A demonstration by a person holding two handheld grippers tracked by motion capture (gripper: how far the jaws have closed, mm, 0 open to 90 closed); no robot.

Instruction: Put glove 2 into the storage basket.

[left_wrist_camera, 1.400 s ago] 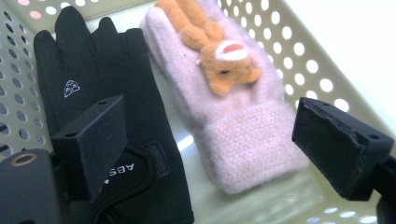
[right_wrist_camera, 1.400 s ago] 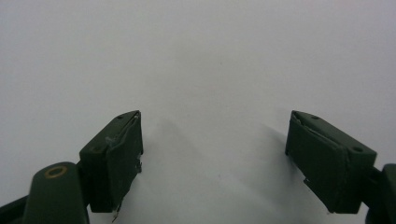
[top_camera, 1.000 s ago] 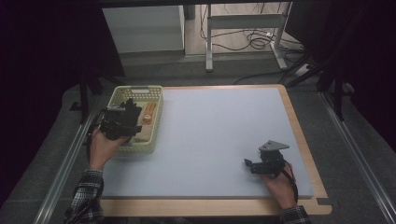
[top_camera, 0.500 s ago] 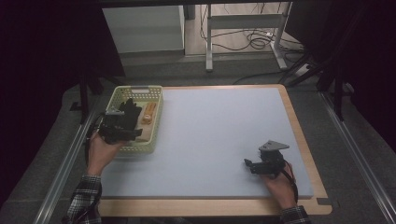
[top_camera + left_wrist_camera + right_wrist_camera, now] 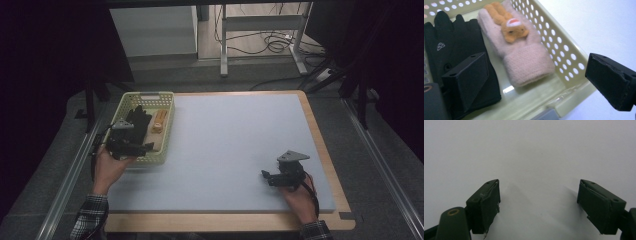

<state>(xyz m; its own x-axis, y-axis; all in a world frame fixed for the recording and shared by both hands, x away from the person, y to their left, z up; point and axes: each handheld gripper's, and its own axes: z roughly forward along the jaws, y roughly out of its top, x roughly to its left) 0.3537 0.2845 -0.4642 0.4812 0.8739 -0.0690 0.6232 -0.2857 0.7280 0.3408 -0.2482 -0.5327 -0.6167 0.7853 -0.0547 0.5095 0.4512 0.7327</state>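
Observation:
A pale yellow perforated basket (image 5: 167, 107) stands at the left of the mat. It holds a black glove (image 5: 137, 120) and a pink knitted glove (image 5: 157, 121) with an orange bunny on it. My left gripper (image 5: 136, 144) hovers open over the basket's near end. In the left gripper view, one jaw hangs above the black glove (image 5: 456, 45) and the other is outside the basket wall (image 5: 566, 62), with the pink glove (image 5: 524, 57) between and beyond them. My right gripper (image 5: 268, 177) rests open low on the mat at the front right, nothing between its jaws (image 5: 539, 205).
The light blue mat (image 5: 235, 145) lies on a wooden board (image 5: 330, 165). Metal rails run along both sides. Beyond the far edge are a white cabinet (image 5: 155, 30), a metal stand and cables on the floor.
My left gripper has drawn back toward the person, from over the middle of the basket to its near end. The right gripper has stayed put.

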